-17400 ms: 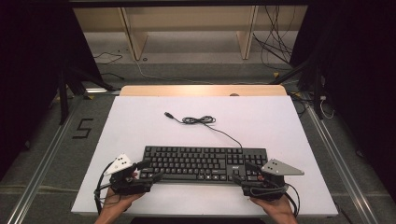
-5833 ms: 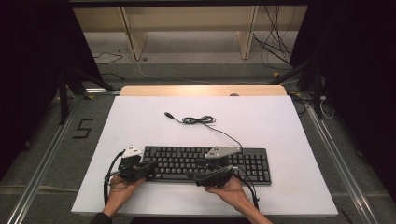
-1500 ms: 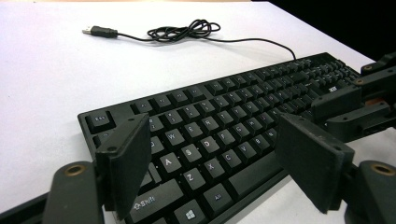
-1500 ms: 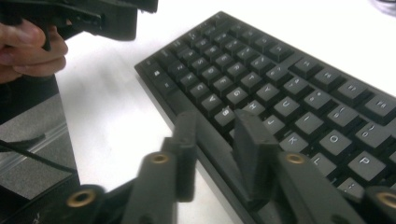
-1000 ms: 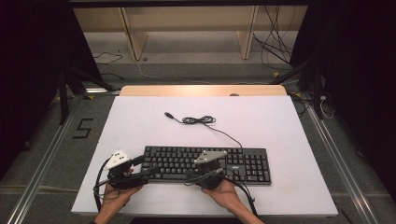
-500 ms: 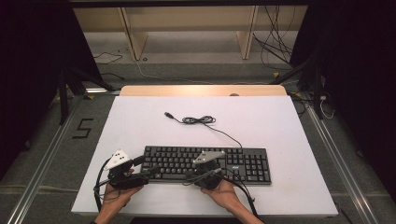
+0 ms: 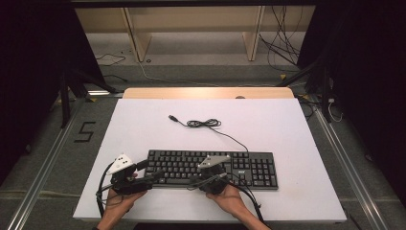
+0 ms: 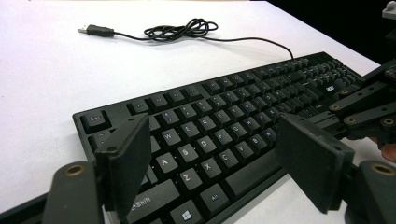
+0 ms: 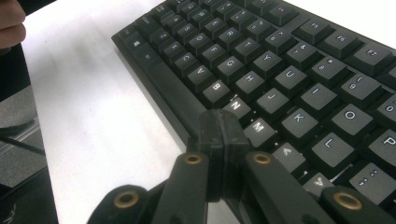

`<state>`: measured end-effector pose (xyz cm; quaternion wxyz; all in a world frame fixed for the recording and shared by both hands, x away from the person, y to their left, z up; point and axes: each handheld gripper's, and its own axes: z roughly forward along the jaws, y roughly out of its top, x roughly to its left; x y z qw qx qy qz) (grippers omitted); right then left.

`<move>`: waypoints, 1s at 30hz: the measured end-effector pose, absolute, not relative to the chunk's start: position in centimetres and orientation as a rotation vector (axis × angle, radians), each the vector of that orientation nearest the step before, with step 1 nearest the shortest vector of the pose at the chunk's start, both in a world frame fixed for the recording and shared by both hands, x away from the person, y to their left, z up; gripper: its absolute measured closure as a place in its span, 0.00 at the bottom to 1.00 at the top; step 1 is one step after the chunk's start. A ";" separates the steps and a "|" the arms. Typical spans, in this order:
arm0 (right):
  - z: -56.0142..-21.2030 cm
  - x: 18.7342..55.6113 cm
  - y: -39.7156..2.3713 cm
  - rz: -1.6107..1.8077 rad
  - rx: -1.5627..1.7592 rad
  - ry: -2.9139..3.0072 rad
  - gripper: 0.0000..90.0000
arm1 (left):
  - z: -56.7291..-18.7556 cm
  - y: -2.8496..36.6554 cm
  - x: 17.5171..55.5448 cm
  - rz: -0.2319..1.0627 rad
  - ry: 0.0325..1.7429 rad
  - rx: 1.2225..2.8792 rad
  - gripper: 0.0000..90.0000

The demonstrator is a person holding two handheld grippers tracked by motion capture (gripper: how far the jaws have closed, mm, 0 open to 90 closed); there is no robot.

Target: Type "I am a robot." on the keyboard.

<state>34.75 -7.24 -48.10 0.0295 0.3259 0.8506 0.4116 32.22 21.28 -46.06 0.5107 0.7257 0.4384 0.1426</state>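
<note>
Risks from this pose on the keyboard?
1. The right gripper, shut, sits over the keyboard front edge near N, M and the space bar; the tip may hit a neighbouring key.
2. The left gripper is open astride the keyboard's left end; a bump there could shift it.
3. The cable lies loosely coiled behind and could drag if the keyboard slides.

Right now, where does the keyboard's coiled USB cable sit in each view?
High view: USB cable lies coiled on the white table, beyond the keyboard.
Left gripper view: coil at top centre, plug to its left.
Right gripper view: not in it.
Shared landmark: the keyboard.
</note>
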 end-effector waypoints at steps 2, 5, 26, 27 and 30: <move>-48.1 34.8 -7.2 1.270 1.005 2.623 1.00 | -46.1 21.3 32.2 0.343 1.056 1.747 0.29; -48.2 34.8 -7.2 1.264 1.005 2.626 1.00 | -46.1 21.3 32.2 0.344 1.055 1.748 0.29; -47.9 34.7 -7.5 1.330 1.001 2.616 0.85 | -46.4 21.2 32.6 0.355 1.072 1.762 0.31; -47.7 34.8 -7.6 1.347 1.005 2.610 0.83 | -46.5 21.2 32.7 0.357 1.075 1.763 0.32; -47.4 34.7 -8.0 1.389 1.010 2.595 0.78 | -46.6 21.3 32.9 0.357 1.086 1.767 0.35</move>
